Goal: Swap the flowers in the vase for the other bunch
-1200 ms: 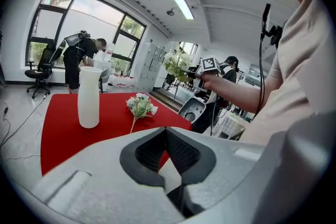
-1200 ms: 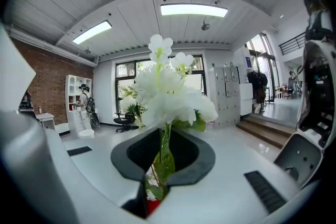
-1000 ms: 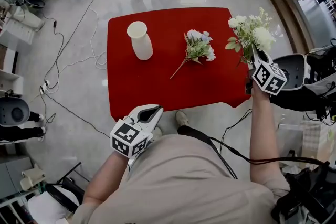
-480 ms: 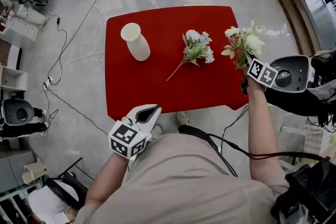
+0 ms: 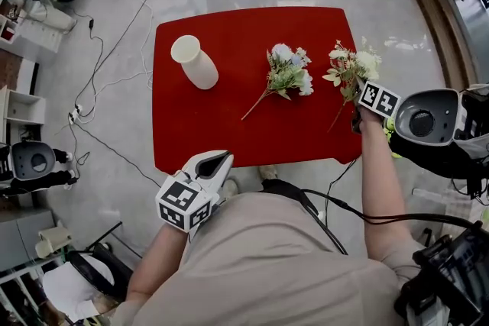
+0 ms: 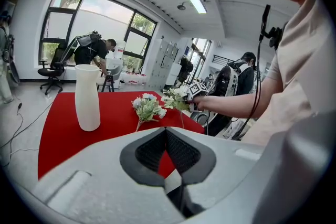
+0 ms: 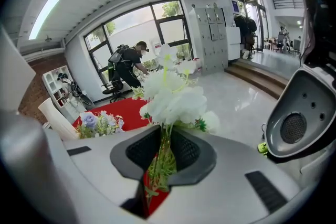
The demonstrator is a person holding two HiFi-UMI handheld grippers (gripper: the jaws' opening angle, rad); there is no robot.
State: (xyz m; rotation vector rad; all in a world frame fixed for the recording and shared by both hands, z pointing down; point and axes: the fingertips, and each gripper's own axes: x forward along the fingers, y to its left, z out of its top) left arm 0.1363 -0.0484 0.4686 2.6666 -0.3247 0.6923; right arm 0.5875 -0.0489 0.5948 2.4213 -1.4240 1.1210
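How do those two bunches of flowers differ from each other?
The mixed bunch has lavender and white blooms and lies free on the red table; the white bunch is all pale, its stems between the right hand-held gripper's jaws, which just opened slightly. Both have green leaves.

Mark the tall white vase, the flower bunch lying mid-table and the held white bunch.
Tall white vase [image 5: 199, 69]: head view, its body.
Lying blue-and-white flower bunch [image 5: 290, 69]: head view, its blooms.
Held white flower bunch [image 7: 176, 99]: right gripper view, its blooms.

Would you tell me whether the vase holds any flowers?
Empty: the vase stands upright, and no stems show in its open mouth.
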